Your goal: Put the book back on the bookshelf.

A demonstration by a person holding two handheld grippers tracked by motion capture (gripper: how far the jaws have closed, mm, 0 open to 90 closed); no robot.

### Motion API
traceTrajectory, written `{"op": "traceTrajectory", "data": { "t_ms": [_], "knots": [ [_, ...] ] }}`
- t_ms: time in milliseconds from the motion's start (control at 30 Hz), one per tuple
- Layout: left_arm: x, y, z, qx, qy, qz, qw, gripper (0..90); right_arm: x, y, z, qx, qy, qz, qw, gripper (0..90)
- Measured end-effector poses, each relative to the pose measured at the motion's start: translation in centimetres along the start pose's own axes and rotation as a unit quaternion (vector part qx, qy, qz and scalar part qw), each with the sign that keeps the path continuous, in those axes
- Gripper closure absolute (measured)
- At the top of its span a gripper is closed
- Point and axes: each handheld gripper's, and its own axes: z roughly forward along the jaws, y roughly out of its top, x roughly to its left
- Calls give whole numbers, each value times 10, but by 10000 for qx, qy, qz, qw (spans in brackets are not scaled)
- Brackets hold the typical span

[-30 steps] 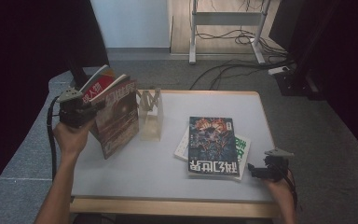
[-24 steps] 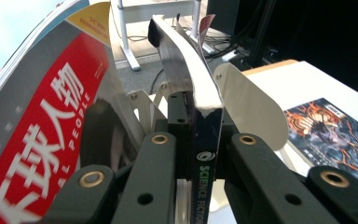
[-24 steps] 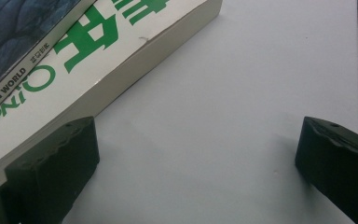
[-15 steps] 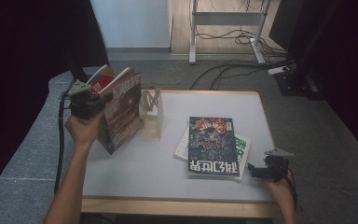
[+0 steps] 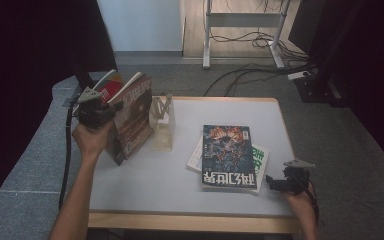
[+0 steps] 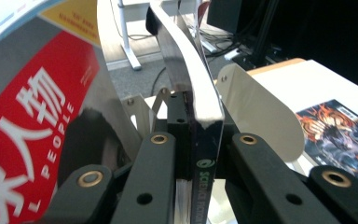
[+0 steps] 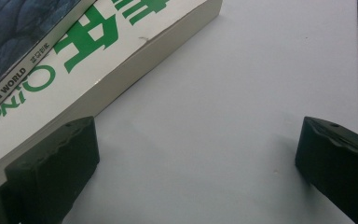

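Observation:
My left gripper (image 5: 110, 113) is shut on the spine of a dark science-fiction magazine (image 5: 136, 116), held upright over the table's left side. A red magazine (image 5: 111, 89) stands behind it in the same hand. In the left gripper view both jaws of the left gripper (image 6: 203, 141) press the magazine spine (image 6: 207, 154), with the red cover (image 6: 28, 130) at the left. The white book rack (image 5: 162, 120) stands just right of the held magazines. My right gripper (image 5: 274, 184) rests open on the table beside the flat stack of books (image 5: 227, 155).
In the right gripper view the right gripper (image 7: 196, 158) frames bare white table (image 7: 242, 93), with a green-lettered book (image 7: 98, 56) next to the left finger. The rack's plates (image 6: 256, 107) rise close ahead of the left jaws. Cables lie on the floor beyond the table (image 5: 260, 47).
My left hand has carried the magazines a little to the right, toward the rack, and stood them more upright. The right gripper has stayed put.

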Motion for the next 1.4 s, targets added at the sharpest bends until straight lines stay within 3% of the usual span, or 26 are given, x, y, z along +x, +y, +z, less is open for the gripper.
{"op": "traceTrajectory", "data": {
  "t_ms": [167, 300, 467, 1100, 1200, 1267, 1400],
  "knots": [
    [6, -7, -7, 125, -104, -87, 9998, 832, 0, 0, 0, 1, 0, 1, 10000, 0],
    [8, -8, -11, 316, -172, 40, 9993, 827, 0, 0, 0, 3, 0, 2, 10000, 0],
    [9, -7, -13, 417, -158, 61, 9990, 816, 0, 0, 0, 3, 0, 0, 10000, 0],
    [4, 16, -5, 826, -119, 41, 9965, 743, 0, 0, 0, 9, 6, -2, 10000, 0],
    [3, 19, -4, 925, -121, 58, 9956, 760, 0, 0, 0, 2, 0, 0, 10000, 0],
    [2, 20, -4, 945, -144, 25, 9954, 829, 0, 0, 0, 1, 2, 2, 10000, 0],
    [0, 20, -4, 873, -17, 22, 9962, 840, 0, 0, 0, 0, 1, 3, 10000, 0]
  ]
}}
